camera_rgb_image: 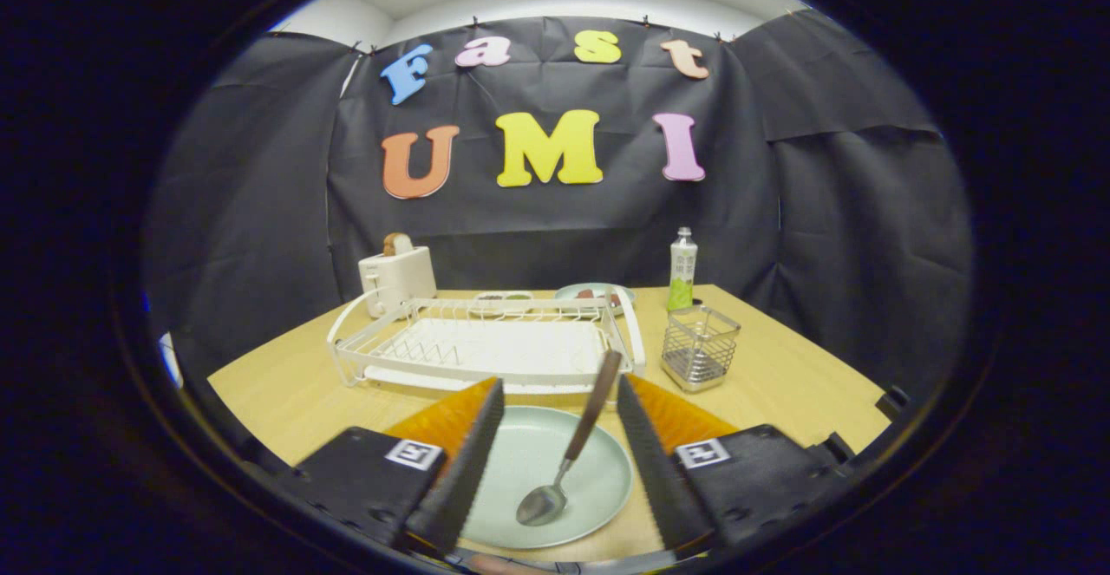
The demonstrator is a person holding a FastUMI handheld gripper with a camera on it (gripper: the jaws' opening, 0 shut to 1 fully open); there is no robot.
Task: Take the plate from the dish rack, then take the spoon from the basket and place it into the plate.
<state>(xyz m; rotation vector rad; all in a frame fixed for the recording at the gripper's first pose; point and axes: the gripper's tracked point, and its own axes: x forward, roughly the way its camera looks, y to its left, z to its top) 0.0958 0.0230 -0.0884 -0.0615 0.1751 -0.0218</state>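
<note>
Now: spoon in plate, fingers apart

The gripper (559,393) is spread wide and holds nothing. Between its fingers lies the plate (598,471) on the table (780,367), spoon (568,462) bowl resting in it, handle angled up toward the rack (486,345). The basket (699,348) stands just beside the rack.

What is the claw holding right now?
Nothing. The claw is open, its fingers apart on either side of the spoon. The spoon's bowl lies in the plate, its handle sticking up between the fingers, touching neither.
</note>
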